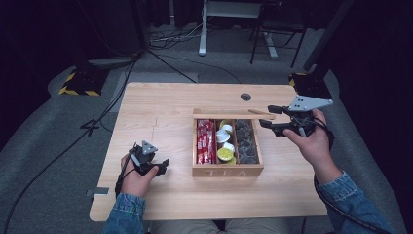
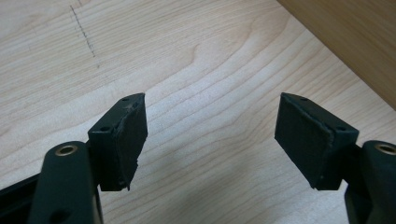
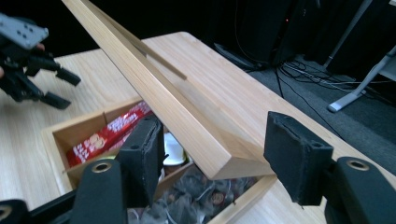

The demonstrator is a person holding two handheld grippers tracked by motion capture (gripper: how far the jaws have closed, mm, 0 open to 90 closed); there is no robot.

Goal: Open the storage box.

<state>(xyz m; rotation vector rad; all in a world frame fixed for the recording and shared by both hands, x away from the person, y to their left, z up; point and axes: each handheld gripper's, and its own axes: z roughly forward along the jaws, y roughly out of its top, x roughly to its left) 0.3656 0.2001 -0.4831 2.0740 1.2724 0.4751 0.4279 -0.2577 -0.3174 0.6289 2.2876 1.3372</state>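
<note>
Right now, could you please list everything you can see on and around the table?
table: one, light wood, centre.
tea box: one, wooden, right of centre, three compartments.
lid: one, wooden, raised at the box's far edge.
red sachets: several, left compartment.
small cups: several, white and yellow-green, middle compartment.
dark tea bags: many, right compartment.
cables: several, floor behind.
denim sleeves: two, blue, bottom.
left claw: black, open over bare table.
right claw: black, open around the lid's corner.

Dark room, grey carpet [image 1: 44, 126], cables [image 1: 170, 41], white desk frame [image 1: 204, 29] behind.
</note>
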